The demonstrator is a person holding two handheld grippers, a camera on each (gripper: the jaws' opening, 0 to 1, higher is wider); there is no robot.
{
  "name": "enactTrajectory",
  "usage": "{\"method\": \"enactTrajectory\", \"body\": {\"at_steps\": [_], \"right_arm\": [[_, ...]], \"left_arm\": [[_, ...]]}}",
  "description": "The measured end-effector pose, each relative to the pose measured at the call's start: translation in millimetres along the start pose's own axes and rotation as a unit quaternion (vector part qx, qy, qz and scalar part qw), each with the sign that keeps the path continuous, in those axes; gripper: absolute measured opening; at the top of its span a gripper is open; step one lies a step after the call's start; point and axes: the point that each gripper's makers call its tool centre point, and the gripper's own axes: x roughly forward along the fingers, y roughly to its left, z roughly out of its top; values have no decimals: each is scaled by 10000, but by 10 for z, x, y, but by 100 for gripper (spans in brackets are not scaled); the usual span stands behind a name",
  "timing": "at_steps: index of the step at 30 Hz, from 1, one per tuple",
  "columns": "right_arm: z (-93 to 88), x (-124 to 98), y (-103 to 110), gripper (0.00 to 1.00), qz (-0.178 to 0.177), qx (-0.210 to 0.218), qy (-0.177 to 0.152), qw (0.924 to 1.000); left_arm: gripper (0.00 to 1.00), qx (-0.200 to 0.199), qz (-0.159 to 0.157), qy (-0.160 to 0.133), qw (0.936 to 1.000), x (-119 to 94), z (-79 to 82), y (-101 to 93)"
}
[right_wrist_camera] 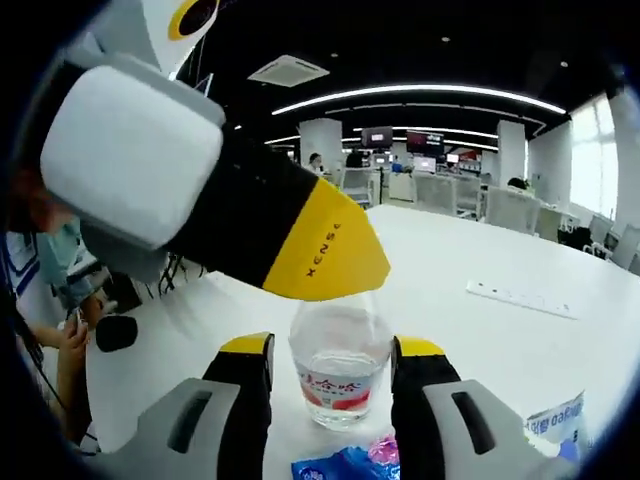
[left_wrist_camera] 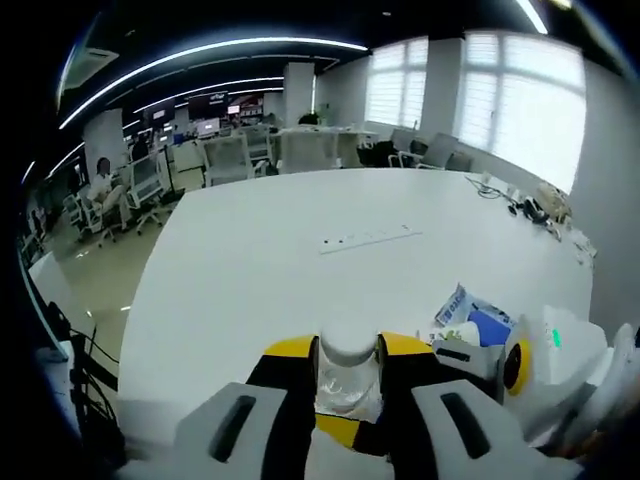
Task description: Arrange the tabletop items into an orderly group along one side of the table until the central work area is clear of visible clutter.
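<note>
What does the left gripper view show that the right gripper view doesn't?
Left gripper view: the left gripper closed on the white cap of the clear plastic water bottle, and tangled cables at the table's far edge.

Right gripper view: the right gripper open around the bottle, its red label readable, and a person's hand beside the table.

Both: the bottle, the white table, the white power strip, blue-and-white packets.

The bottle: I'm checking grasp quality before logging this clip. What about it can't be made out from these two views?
- Left gripper view: bottle body hidden between the left gripper jaws.
- Right gripper view: bottle cap hidden behind the left gripper's yellow tip.
- Right gripper contact with the bottle: cannot tell.
</note>
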Motion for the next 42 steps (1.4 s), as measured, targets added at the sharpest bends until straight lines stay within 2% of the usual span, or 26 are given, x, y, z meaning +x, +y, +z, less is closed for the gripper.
{"method": "enactTrajectory", "body": {"at_steps": [2, 3, 4, 6, 7, 8, 9, 11, 13, 15, 16, 17, 18, 19, 21, 23, 26, 27, 29, 32, 34, 36, 38, 42], "right_arm": [[-21, -9, -19, 55, 151, -89, -29, 9998], [-21, -8, 6, 58, 348, -157, -82, 9992], [-15, -19, -12, 60, 364, -178, -124, 9991], [4, -35, 41, 59, 735, -359, -220, 9964], [11, -41, 28, 59, 780, -415, -253, 9958], [17, -48, 64, 59, 1053, -500, -272, 9928], [25, -54, 54, 60, 1113, -411, -282, 9925], [-15, -76, 89, 59, 1527, -653, -144, 9860], [-7, -90, 37, 61, 1606, -784, -206, 9837], [-2, -114, 69, 61, 1925, -508, -209, 9798], [14, -109, 45, 61, 1974, -371, -247, 9793], [20, -123, 73, 60, 2240, -243, -260, 9739], [6, -119, 49, 59, 2268, -278, -227, 9733], [-16, -105, 1, 60, 2243, -702, -269, 9716], [-50, -109, -4, 63, 2353, -1020, -305, 9661], [-41, -136, 37, 62, 2612, -967, -410, 9596], [-41, -123, 7, 62, 2739, -971, -460, 9557], [-18, -126, 14, 61, 2863, -850, -524, 9529], [41, -108, -7, 61, 2931, -657, -662, 9515], [39, -80, -21, 55, 3072, -599, -653, 9475], [-19, -34, -70, 54, 3021, -750, -505, 9490], [-12, -50, -43, 52, 3175, -634, -498, 9448], [14, -46, -5, 49, 3285, -768, -563, 9397], [67, 5, 1, 48, 3284, -857, -600, 9387]], "left_arm": [[27, -9, 145, -165, 9998, 1, 13, 28], [31, -39, 173, -240, 9996, 1, 22, 31], [34, -98, 224, -309, 9992, -3, 27, 35], [38, -108, 276, -385, 9988, -10, 30, 31], [40, -154, 325, -446, 9984, -11, 35, 31], [41, -178, 362, -503, 9979, -13, 41, 33], [42, -227, 415, -585, 9972, -13, 52, 34], [44, -223, 469, -595, 9969, -3, 46, 23], [48, -213, 551, -666, 9960, 5, 63, 14], [49, -277, 590, -763, 9949, 13, 84, -11], [49, -264, 594, -769, 9949, 17, 84, -19], [48, -234, 653, -836, 9941, 26, 103, -15], [47, -192, 726, -913, 9930, 23, 123, -7], [47, -152, 768, -936, 9925, 19, 124, -15], [47, -198, 834, -939, 9919, 23, 112, -26], [46, -233, 869, -1015, 9908, 27, 116, -27], [42, -241, 1023, -1028, 9891, 28, 87, 8], [40, -286, 1070, -1031, 9885, 23, 71, 17], [36, -337, 1081, -1064, 9879, 36, 61, 30], [33, -419, 1116, -1087, 9869, 56, 51, 43], [29, -446, 1145, -1147, 9858, 71, 64, 60], [28, -470, 1153, -1148, 9856, 78, 65, 56], [23, -342, 1171, -1115, 9862, 93, 65, 44], [19, -257, 1238, -1078, 9861, 80, 61, 68]]}}
